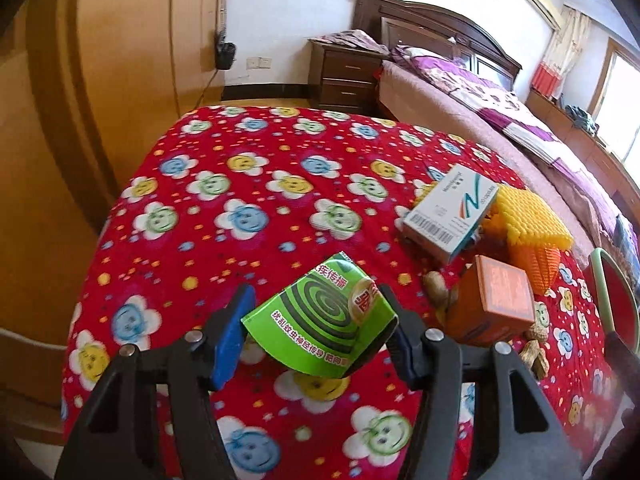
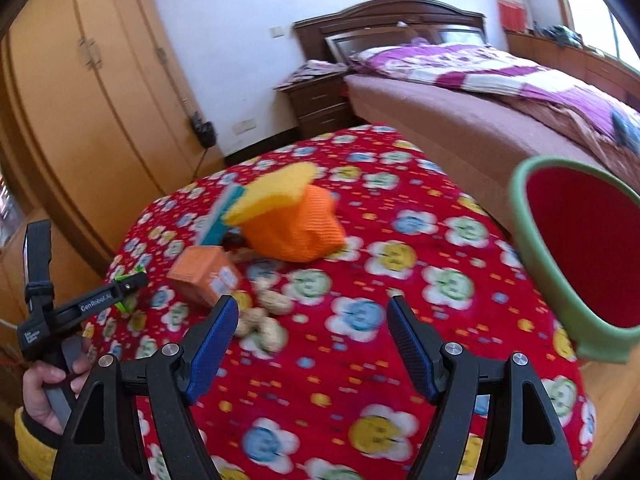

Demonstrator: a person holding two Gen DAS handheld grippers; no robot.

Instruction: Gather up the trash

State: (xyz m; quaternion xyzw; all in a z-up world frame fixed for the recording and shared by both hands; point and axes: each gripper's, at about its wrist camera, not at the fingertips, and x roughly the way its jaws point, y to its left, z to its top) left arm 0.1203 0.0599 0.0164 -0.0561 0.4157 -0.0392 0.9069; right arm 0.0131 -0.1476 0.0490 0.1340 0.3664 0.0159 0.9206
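Mosquito-coil box gripped, right-wrist view blurred

Left gripper [image 1: 316, 328] clamps the green mosquito-coil box [image 1: 320, 320] above the red floral cloth [image 1: 240, 184]; right gripper [image 2: 312, 344] gapes empty beside the half-cropped bin [image 2: 532, 264].

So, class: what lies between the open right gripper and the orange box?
In the right wrist view, peanuts lie on the cloth between the right gripper and the orange box.

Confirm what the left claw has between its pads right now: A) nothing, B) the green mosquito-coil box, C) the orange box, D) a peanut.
B: the left claw is closed on the green mosquito-coil box, which is lifted off the red flowered cloth, while the orange box and peanuts lie on it.
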